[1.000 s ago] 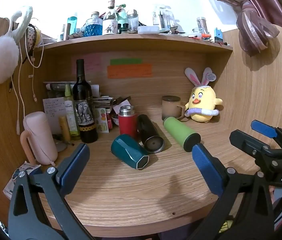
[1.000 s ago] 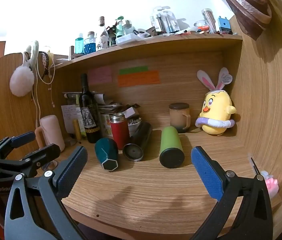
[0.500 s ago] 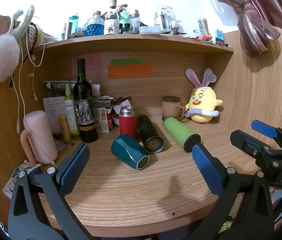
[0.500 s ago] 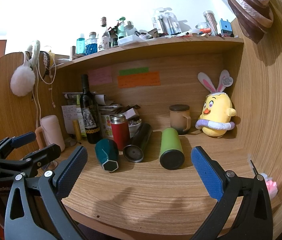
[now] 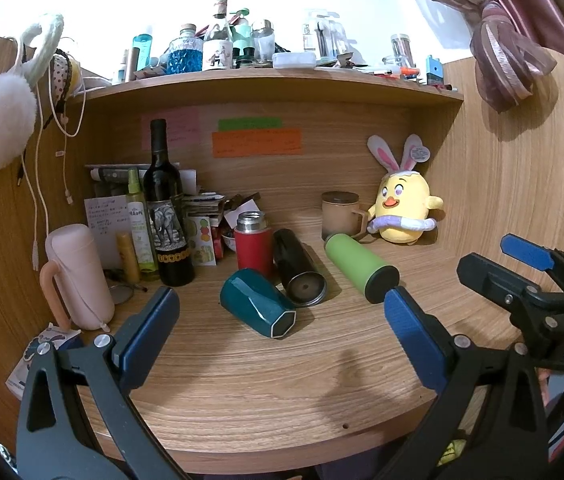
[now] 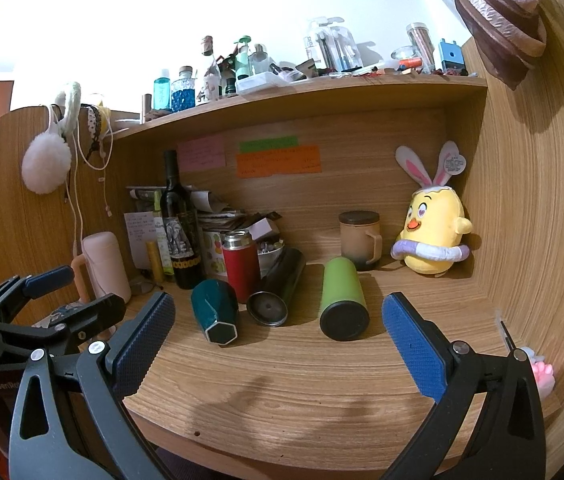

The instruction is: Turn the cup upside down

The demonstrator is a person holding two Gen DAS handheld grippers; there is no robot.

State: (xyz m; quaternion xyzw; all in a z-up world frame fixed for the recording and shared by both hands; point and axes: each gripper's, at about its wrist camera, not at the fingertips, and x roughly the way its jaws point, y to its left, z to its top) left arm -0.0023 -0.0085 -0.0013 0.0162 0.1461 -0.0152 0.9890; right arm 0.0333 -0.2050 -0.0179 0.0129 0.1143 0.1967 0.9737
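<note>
The writing on the orange note (image 5: 257, 142) and the pink note (image 6: 201, 153) is too small to read. A red flask (image 5: 253, 243) hides the far end of the teal cup (image 5: 257, 309) in the left wrist view. The pink toy (image 6: 542, 372) at the worktop's right side is half covered by the right gripper's fingers (image 6: 414, 344), so its kind is unclear

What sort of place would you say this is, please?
Probably a desk nook in someone's bedroom or dorm: a wooden desk under a cluttered shelf, with a plush chick, sticky notes and a tied curtain.
</note>
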